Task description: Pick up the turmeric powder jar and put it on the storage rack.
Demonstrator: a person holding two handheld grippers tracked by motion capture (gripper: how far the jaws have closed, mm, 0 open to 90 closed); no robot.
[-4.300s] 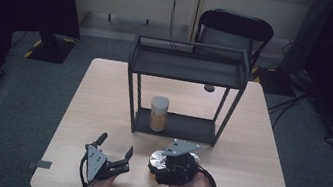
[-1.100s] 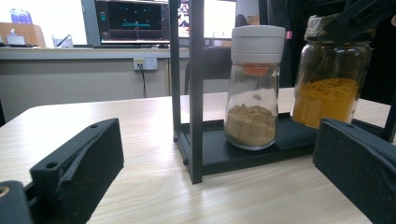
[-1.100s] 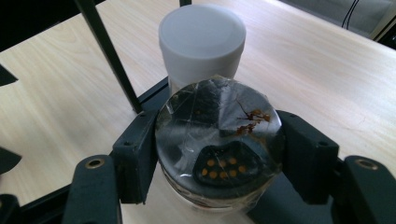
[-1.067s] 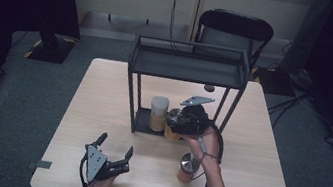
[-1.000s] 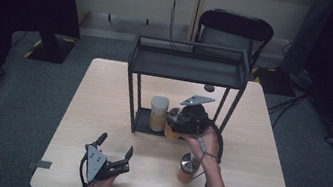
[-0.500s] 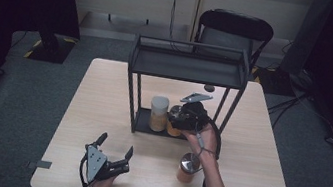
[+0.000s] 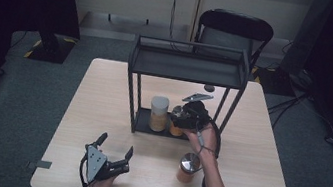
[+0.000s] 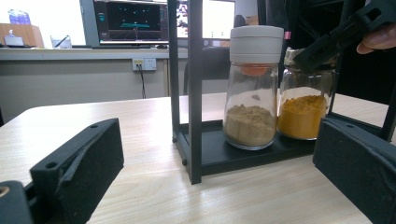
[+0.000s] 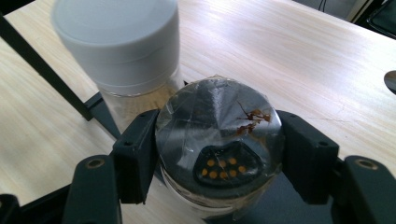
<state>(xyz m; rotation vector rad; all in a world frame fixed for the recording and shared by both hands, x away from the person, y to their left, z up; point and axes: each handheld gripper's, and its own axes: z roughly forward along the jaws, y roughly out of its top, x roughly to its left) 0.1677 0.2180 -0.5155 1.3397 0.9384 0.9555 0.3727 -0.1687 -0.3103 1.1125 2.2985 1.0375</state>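
Standing on grey carpet, light wooden table (image 7: 103, 98) bears black rack (image 7: 188, 69).

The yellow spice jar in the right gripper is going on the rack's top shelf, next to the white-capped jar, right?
Not the top shelf. The left gripper view shows the yellow spice jar on the rack's bottom shelf, beside the white-capped jar, held by the right gripper.

I can read no text, label or number anywhere; the monitor (image 8: 131, 21) at upper left is too blurred.
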